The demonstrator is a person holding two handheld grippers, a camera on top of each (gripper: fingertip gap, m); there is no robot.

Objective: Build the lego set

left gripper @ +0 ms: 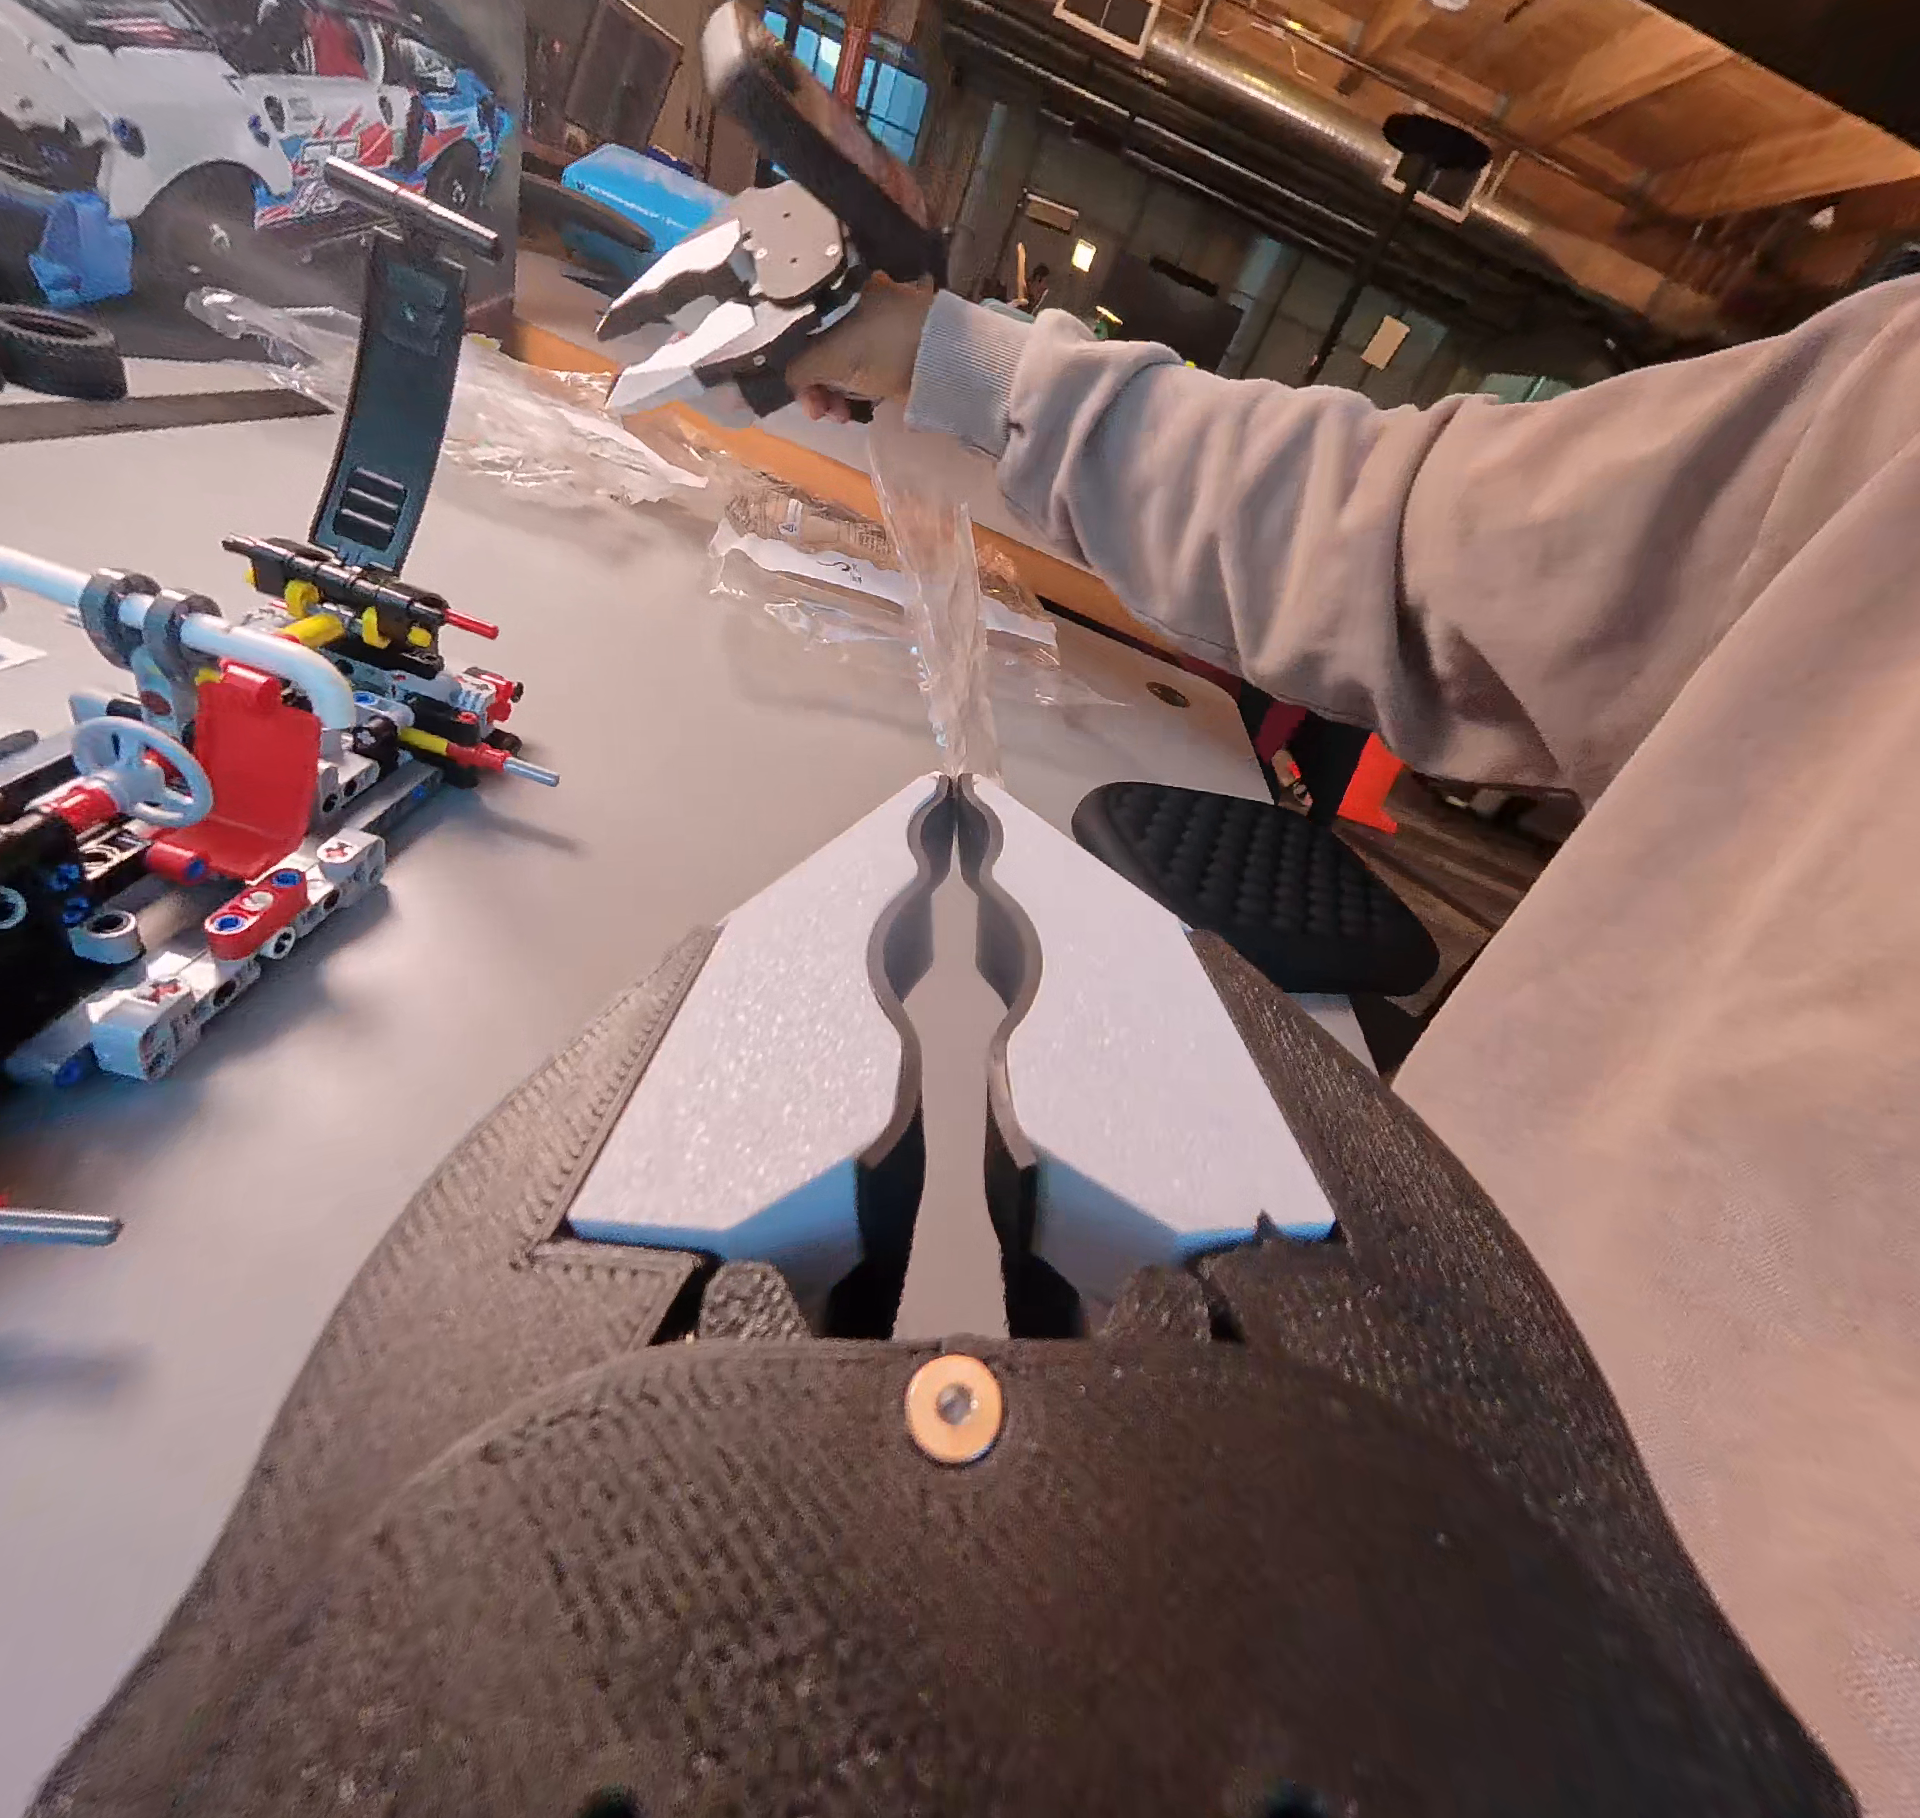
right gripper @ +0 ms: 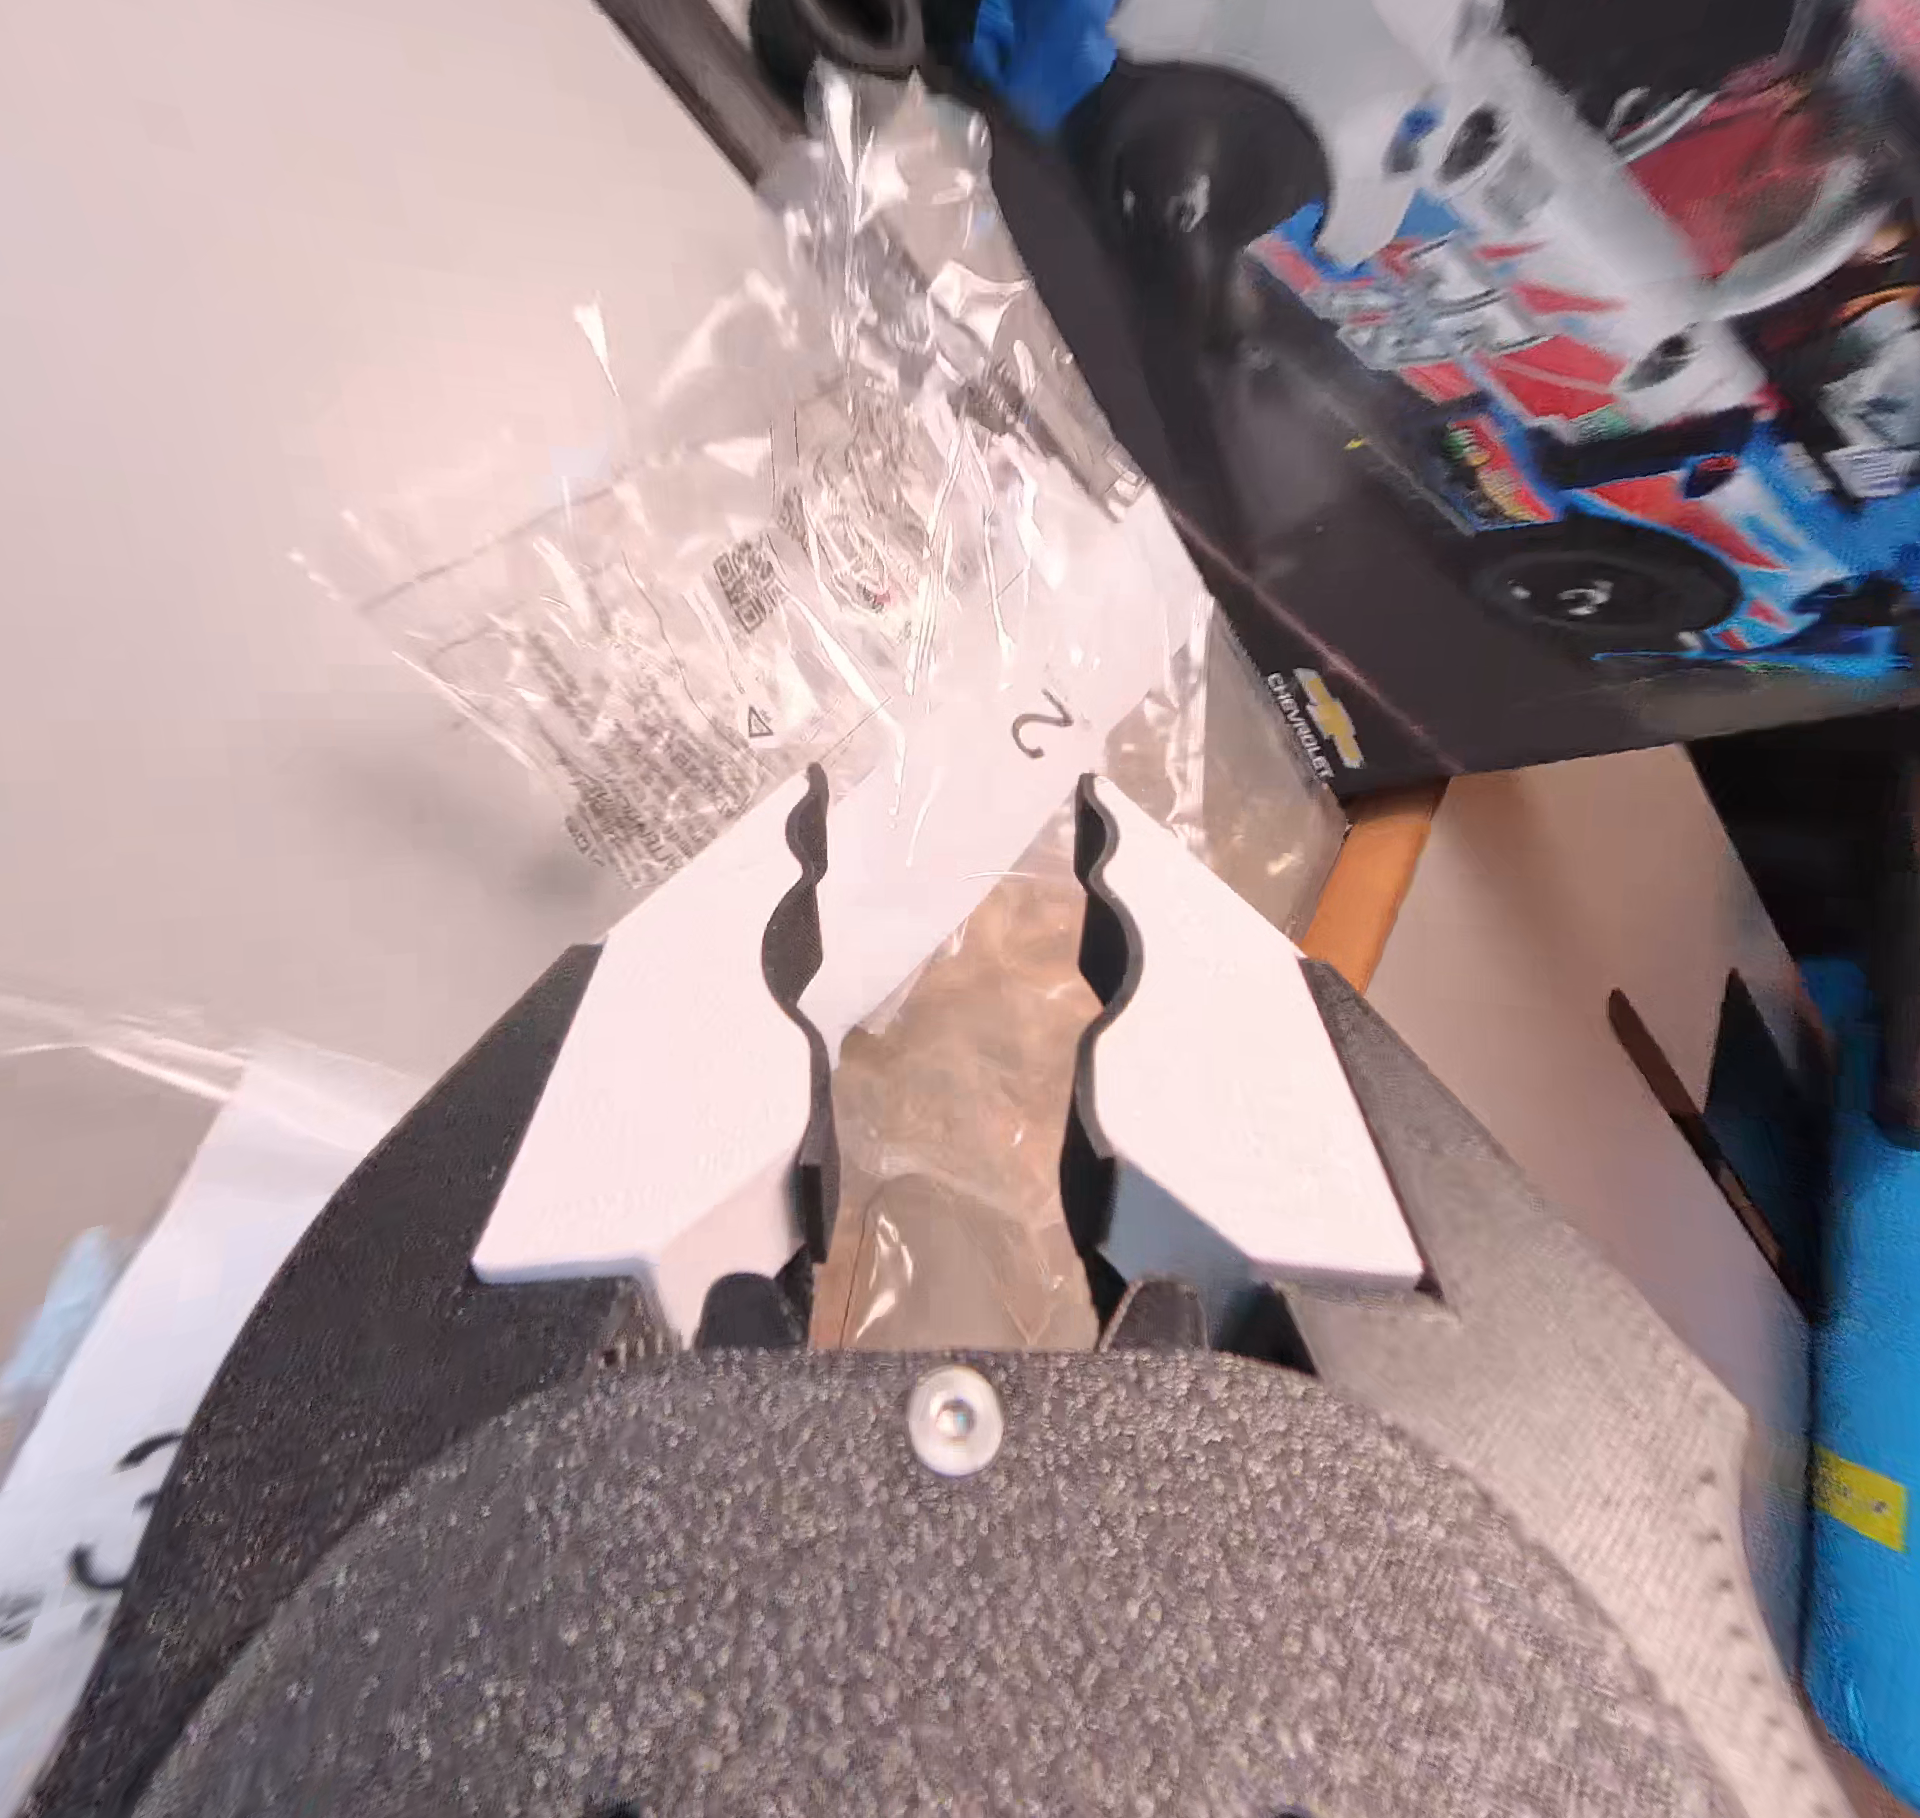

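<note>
Grey tabletop (left gripper: 644,937) under a wood-beamed workshop ceiling, part-built toy car (left gripper: 208,781) at far left.

Red seat, grey steering wheel and white roll bar on the car, resting on the table well apart from both tools. Left gripper (left gripper: 956,781) pressed together, pinching a strip of clear plastic (left gripper: 940,625) that rises toward the right gripper (left gripper: 629,355); that one raised above the table, fingers spread, nothing between them. Below it, crumpled clear bags (right gripper: 790,542) (printed, partly blurred) and a paper bag (right gripper: 966,1093), beside the set's dark box (right gripper: 1455,480) with its race-car picture.
</note>
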